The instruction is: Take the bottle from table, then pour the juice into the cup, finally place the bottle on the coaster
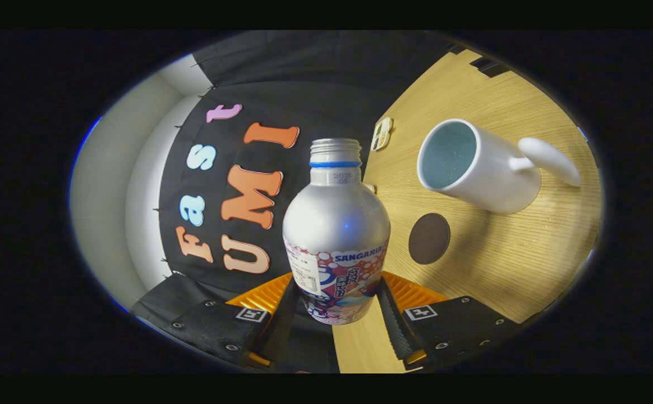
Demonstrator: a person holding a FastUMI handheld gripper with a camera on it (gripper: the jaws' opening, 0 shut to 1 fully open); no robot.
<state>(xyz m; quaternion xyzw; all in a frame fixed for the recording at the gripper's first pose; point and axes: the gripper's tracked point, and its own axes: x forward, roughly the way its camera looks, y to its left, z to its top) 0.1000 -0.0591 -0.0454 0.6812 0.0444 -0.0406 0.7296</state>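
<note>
A silver bottle (335, 224) with a printed label and an open threaded neck stands between my fingers; my gripper (335, 314) is shut on the bottle's lower body, one finger pressing each side. The view is rolled, so the wooden table (506, 258) appears tilted. Beyond the fingers to the right is a white cup (475, 165) with a pale blue inside and a handle on its far side, its mouth facing the bottle's neck. A round dark brown coaster (429, 238) lies flat on the table between the bottle and the cup.
A small white and green object (382, 133) lies on the table far beyond the bottle, near the black cloth wall (304, 84). Dark brackets (489, 66) sit at the table's far edge.
</note>
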